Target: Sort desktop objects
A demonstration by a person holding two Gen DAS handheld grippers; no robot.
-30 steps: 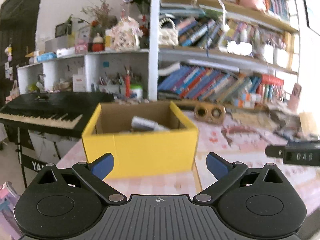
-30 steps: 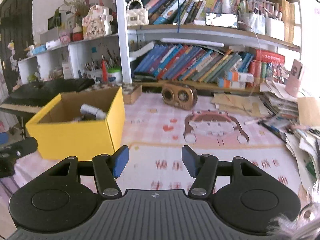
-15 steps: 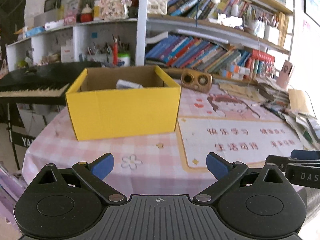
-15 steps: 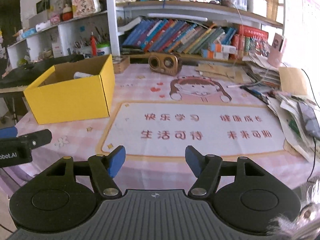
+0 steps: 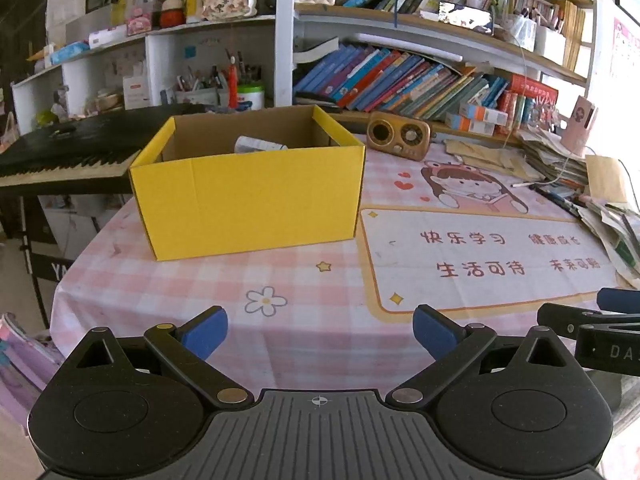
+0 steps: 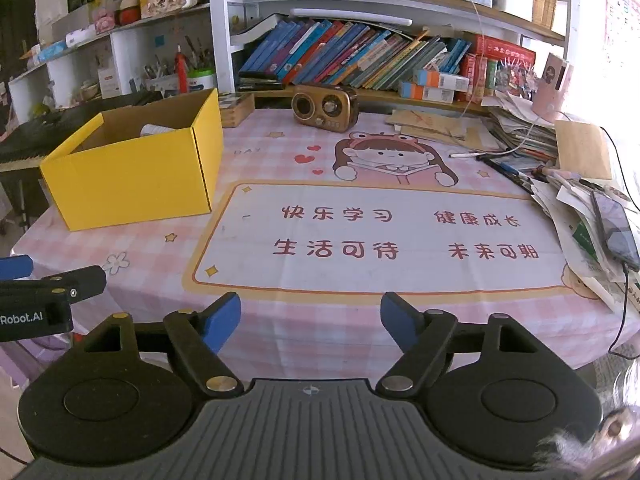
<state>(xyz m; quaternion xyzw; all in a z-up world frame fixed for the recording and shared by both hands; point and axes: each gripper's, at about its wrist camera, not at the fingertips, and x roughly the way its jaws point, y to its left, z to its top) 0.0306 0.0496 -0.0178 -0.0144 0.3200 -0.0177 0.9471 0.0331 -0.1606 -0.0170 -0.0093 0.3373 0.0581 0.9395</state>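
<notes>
Jaws of our left gripper (image 5: 320, 330) stand apart and empty; our right gripper's (image 6: 310, 320) jaws are opening on nothing. At far left the yellow box (image 5: 248, 196) holds a white tube (image 5: 260, 145); pens (image 6: 506, 170) at far right remain unsorted.

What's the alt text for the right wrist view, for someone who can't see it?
The right gripper, its jaws opening and holding nothing, hovers at the near edge of a pink checked table. An open yellow box sits to the left, a small brown radio at the back, and cluttered bookshelves stand behind.
</notes>
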